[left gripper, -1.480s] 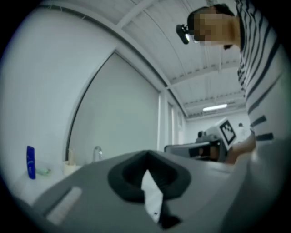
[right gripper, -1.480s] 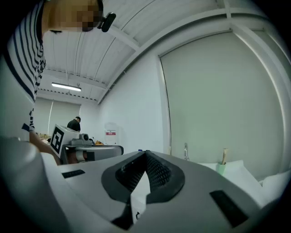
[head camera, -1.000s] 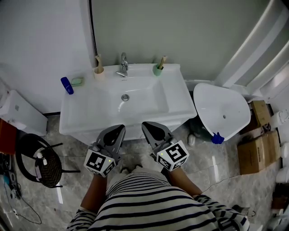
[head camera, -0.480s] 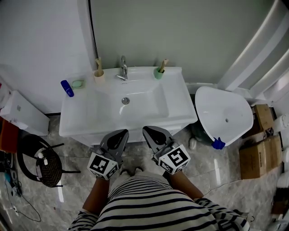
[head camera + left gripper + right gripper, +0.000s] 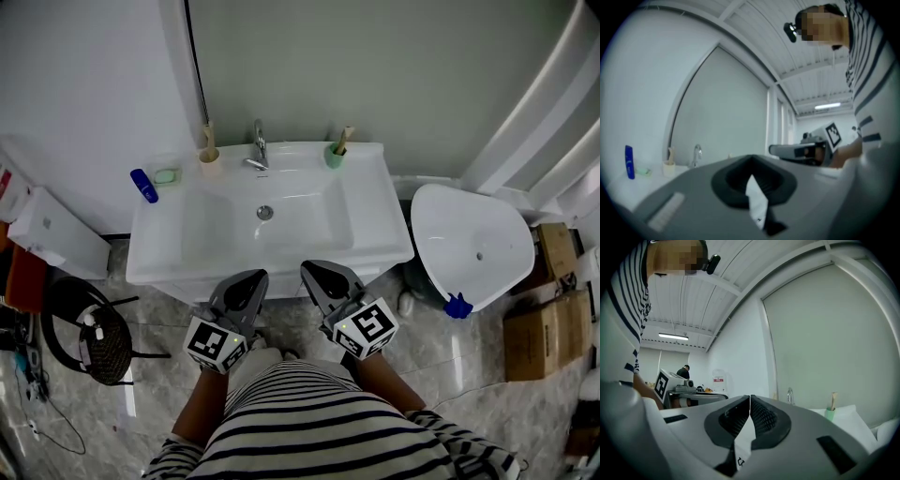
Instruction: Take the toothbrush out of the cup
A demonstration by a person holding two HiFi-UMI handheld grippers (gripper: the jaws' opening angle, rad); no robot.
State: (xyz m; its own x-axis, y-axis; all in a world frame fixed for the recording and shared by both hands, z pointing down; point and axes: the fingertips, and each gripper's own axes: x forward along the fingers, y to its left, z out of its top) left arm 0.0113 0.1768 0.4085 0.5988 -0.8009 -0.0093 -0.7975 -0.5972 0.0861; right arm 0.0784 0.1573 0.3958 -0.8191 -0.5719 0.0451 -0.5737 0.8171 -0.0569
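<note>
- Both tools sit low, just off the front edge of the sink (image 5: 380,239), side by side and pointing level at it. It reads as a ready pose to me, well apart from anything to grab.
- The left gripper (image 5: 249,278) has its jaws pressed together with nothing between them. Its own view only shows bare pads.
- Same for the right gripper (image 5: 316,274): the pads meet and it's empty. Makes sense, since there's nothing within reach to pinch.
- There are actually two candidates. A green cup (image 5: 334,157) stands on the back edge of the sink, right of the tap (image 5: 258,148), with a toothbrush (image 5: 344,137) leaning out to the right.
- A beige cup (image 5: 211,163) stands left of the tap with another brush (image 5: 208,135) standing straighter. I can't tell which one the task means.
- Both handles stick up well above the rims, so there's plenty to pinch. My guess is each gripper would go for the cup on its own side.
- The blue bottle (image 5: 143,185) and soap dish (image 5: 167,175) sit at the back left corner, away from both cups.
</note>
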